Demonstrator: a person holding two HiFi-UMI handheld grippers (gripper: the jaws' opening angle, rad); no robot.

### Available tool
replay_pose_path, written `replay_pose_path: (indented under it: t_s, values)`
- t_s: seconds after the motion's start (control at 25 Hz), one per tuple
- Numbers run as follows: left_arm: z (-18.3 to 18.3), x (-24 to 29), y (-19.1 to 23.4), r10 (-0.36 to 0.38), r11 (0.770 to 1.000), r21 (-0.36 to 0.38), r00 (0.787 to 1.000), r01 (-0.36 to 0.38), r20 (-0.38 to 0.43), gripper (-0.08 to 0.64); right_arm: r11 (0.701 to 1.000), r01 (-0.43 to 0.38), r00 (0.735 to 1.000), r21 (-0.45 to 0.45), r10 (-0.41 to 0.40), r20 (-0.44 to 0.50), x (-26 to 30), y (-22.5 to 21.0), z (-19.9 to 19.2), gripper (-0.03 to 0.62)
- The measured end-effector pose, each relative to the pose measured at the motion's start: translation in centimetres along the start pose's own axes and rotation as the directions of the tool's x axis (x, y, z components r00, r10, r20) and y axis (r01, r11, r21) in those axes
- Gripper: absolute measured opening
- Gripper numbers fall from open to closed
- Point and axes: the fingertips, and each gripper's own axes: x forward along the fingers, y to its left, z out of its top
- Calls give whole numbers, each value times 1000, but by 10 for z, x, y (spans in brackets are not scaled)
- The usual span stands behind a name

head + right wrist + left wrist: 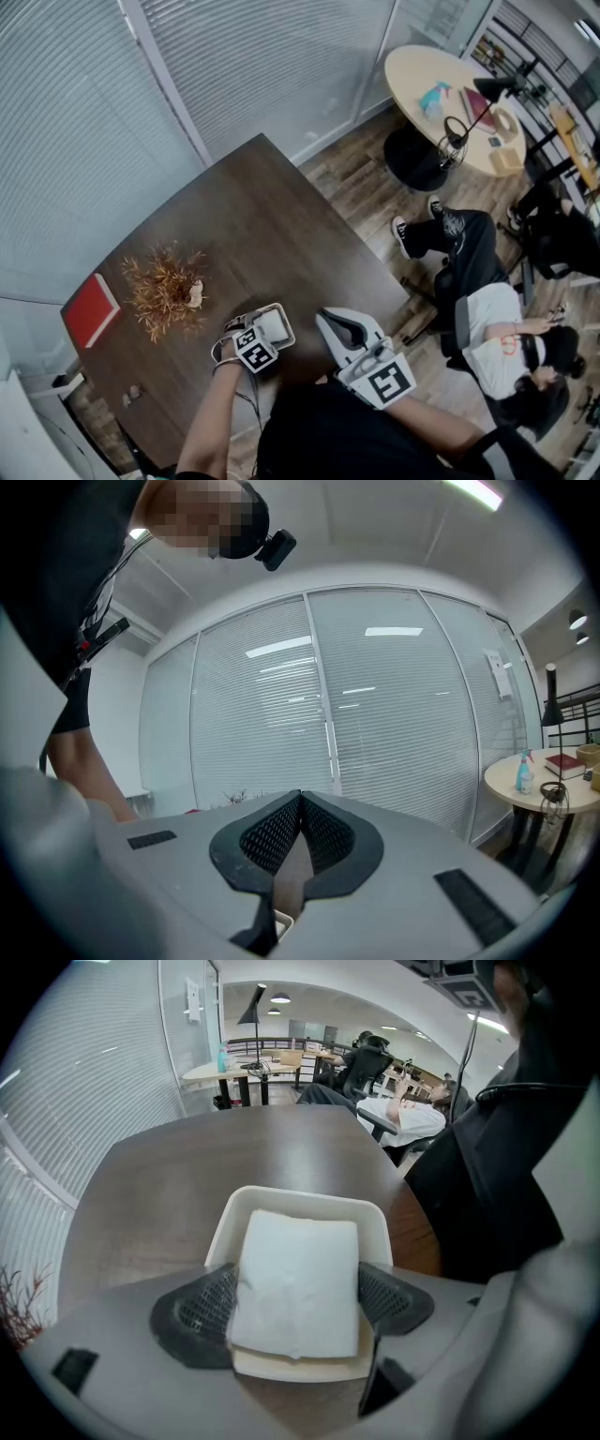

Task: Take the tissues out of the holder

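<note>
The cream plastic holder with rounded corners (309, 1199) sits at the lower centre of the left gripper view, on the dark brown wooden table (234, 1147). The stack of white folded tissues (300, 1251) lies flat inside it, soft and faintly crinkled, and its near edge overhangs the holder's low front lip.

The left gripper (295, 1309) points steeply down over the holder with its jaws spread wide. One black ridged pad (202, 1312) stands at each side edge of the stack, probably so that a close would catch the whole pile at once. The tissues show no buckling, so they look unsqueezed. Whether the pads brush the paper edges cannot be told.

The right gripper (300, 803) is held level at the lower centre of its own view and aims at the slatted glass wall. Its jaws meet at the tips with nothing between them. It seems kept clear while the other one works.
</note>
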Motion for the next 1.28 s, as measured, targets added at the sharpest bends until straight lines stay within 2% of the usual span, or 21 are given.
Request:
replay_pose_path:
  t_s: [0.36, 0.56, 0.76, 1.08, 1.28]
  values:
    - [2, -1, 0, 35, 999, -2, 999, -35, -7, 397, 1000, -5, 1000, 6, 5, -11, -2, 3, -2, 9]
    - [3, -6, 3, 11, 995, -97, 999, -6, 42, 387, 1000, 19, 1000, 14, -18, -20, -6, -1, -6, 9]
    - [4, -15, 8, 25, 990, -143, 996, -13, 82, 382, 1000, 20, 1000, 3, -20, -16, -7, -2, -5, 9]
    - [5, -27, 8, 56, 987, -155, 992, -39, 109, 380, 1000, -19, 1000, -16, 19, -6, -3, 13, 0, 9]
    - [5, -36, -4, 43, 987, -162, 992, -23, 122, 380, 999, -37, 999, -19, 37, -2, -4, 24, 1, 9]
